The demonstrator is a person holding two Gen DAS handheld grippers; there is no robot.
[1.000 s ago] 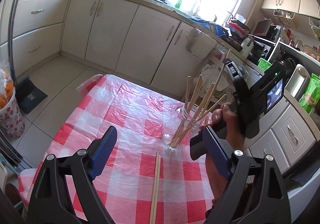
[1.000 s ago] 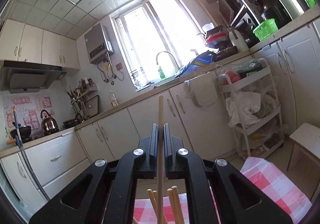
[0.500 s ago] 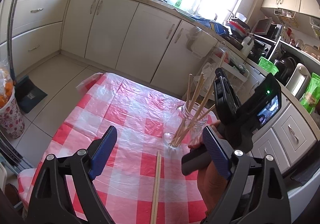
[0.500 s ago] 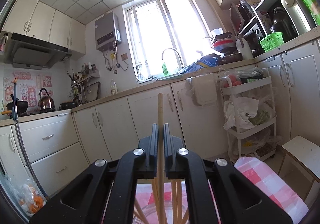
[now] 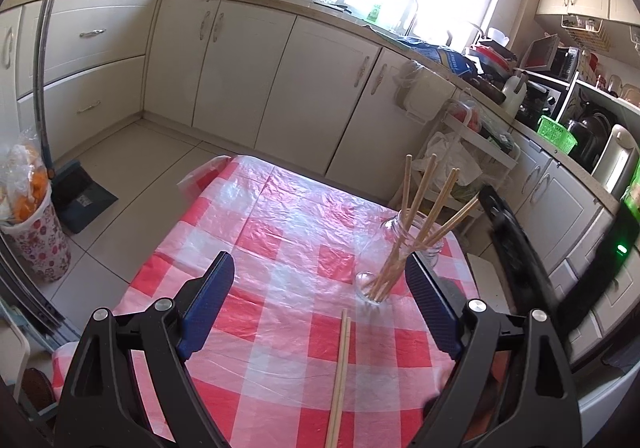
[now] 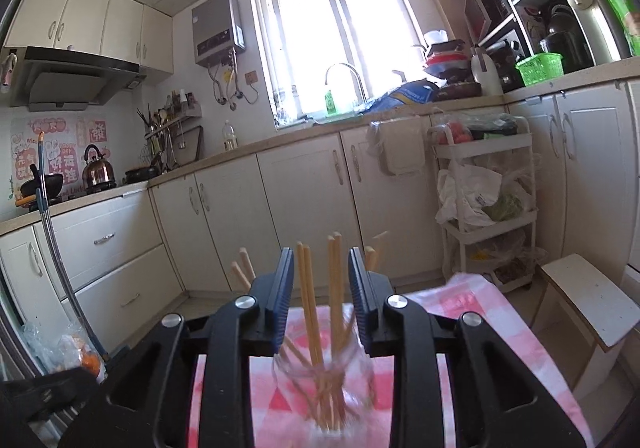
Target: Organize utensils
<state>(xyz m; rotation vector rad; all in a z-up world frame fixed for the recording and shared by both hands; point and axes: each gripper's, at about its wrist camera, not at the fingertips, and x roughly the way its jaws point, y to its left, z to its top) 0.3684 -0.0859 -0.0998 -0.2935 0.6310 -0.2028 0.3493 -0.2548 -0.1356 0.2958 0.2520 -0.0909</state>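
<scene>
A clear glass jar [image 5: 400, 260] holding several wooden chopsticks [image 5: 420, 208] stands on the red-and-white checked tablecloth [image 5: 280, 240]. A pair of loose chopsticks [image 5: 340, 376] lies flat on the cloth in front of it. My left gripper [image 5: 320, 306] hangs open above the cloth, with nothing between its fingers. In the right wrist view my right gripper [image 6: 320, 300] sits just short of the jar [image 6: 324, 388], its jaws opening. The jar's chopsticks [image 6: 308, 288] show through the gap, and the pads press on none of them. The right gripper's black body [image 5: 520, 248] shows at the left view's right edge.
A white rolling cart [image 6: 484, 208] with bags stands by the cabinets beyond the table. A pale stool [image 6: 588, 296] sits to the table's right. On the floor to the left are a patterned bin [image 5: 28, 240] and a dustpan [image 5: 80, 200].
The right gripper let go of the single chopstick it held upright and its jaws parted. It drew back from over the jar towards the right edge. The left gripper kept still.
</scene>
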